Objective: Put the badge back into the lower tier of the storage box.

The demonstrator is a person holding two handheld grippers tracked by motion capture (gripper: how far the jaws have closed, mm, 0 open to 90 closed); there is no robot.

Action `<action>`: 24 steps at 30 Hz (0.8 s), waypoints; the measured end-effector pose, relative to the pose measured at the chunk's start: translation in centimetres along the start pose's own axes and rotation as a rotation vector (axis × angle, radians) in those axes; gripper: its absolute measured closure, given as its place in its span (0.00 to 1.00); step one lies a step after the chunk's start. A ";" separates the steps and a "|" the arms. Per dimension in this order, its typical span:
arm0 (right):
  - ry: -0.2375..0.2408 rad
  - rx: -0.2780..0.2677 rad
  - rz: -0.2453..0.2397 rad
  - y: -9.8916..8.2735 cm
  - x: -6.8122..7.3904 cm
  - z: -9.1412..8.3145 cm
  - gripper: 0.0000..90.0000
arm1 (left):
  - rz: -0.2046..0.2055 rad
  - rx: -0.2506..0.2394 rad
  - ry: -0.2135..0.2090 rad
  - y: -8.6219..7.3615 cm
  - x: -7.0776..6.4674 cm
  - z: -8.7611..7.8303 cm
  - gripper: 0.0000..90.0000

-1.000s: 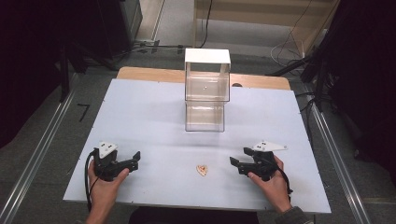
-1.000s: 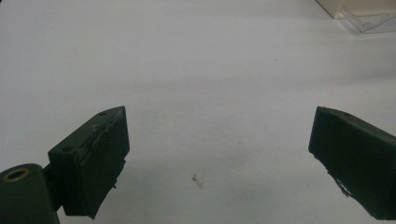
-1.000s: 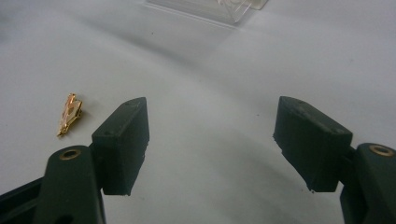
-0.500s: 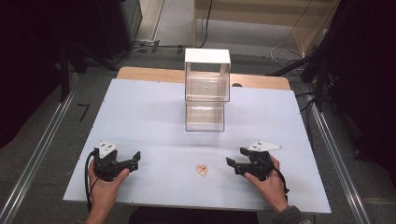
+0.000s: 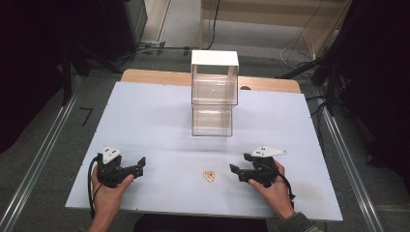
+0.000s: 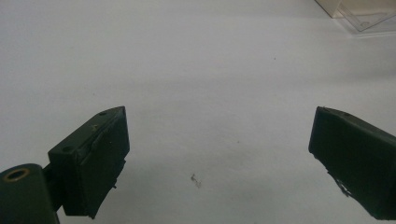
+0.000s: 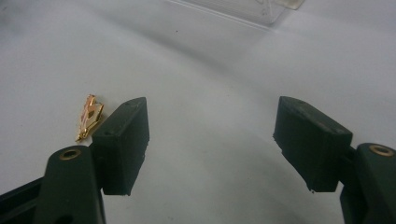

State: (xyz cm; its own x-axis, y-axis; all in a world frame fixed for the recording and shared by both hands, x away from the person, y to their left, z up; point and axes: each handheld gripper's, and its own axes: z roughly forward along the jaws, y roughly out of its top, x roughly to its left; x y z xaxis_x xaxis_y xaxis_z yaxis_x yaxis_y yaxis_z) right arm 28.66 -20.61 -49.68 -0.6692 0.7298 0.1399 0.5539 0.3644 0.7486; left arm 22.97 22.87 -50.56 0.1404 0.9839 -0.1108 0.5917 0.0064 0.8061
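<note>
A small gold clip (image 5: 209, 176) lies on the table (image 5: 154, 125) between the two grippers, nearer the right gripper (image 5: 235, 170); its shape is too small to make out from above, and in the right gripper view a jaw cuts off its lower edge. Both the right gripper and the left gripper (image 5: 141, 166) are wide open and hold nothing, while the clear box (image 5: 214, 92) stands well behind

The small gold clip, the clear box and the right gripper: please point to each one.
small gold clip (image 5: 209, 176), high view, on its middle.
clear box (image 5: 212, 121), high view, on its lower front wall.
right gripper (image 5: 240, 164), high view, midway between its open fingers.
</note>
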 end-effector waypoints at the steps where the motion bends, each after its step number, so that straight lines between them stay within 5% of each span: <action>1: 0.000 -0.001 -0.001 0.0 0.1 0.1 0.28 | 0.000 -0.001 0.001 0.0 0.0 0.0 0.06; 24: 0.037 0.021 -0.041 0.5 1.9 1.6 0.28 | -0.001 -0.002 -0.001 0.0 0.1 -0.1 0.06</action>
State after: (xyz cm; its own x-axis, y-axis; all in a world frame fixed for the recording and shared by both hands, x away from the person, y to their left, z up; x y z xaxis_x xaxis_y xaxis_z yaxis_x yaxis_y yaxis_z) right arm 28.44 -18.16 -50.10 -0.7090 0.6923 0.1340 0.5360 0.4056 0.7404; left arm 22.92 22.96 -50.53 0.1407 0.9836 -0.1126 0.5903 0.0079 0.8071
